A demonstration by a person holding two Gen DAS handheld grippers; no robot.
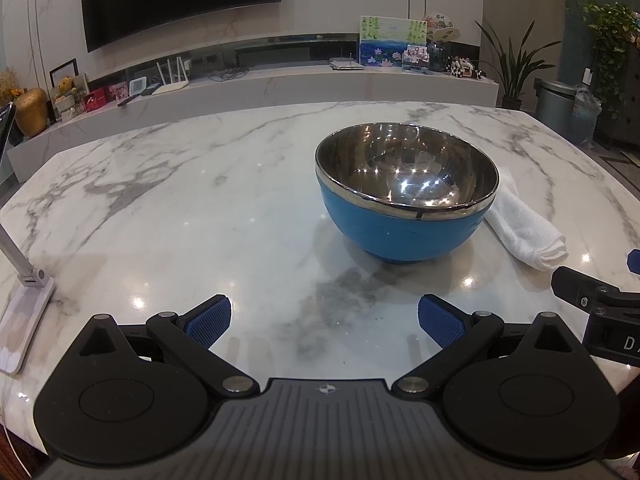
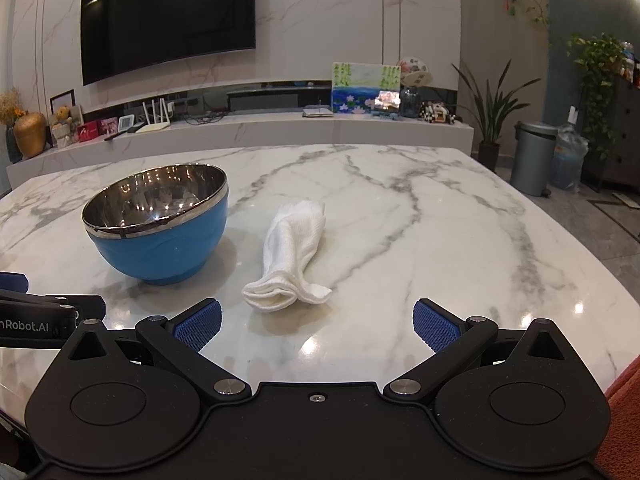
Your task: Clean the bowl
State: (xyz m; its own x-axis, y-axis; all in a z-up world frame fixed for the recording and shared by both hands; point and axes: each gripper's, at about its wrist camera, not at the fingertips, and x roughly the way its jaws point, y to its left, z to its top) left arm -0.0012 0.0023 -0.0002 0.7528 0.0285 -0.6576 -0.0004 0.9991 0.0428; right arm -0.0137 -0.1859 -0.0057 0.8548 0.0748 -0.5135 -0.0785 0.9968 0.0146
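A round steel-lined blue bowl and a rolled white ribbed cloth sit mid-tabletop on glossy veined marble; the left gripper and right gripper both gape empty.

A home living room: wall television, potted plants, marble table.

In the left wrist view the bowl hid part of the cloth; a white stand was cut off at the left edge.
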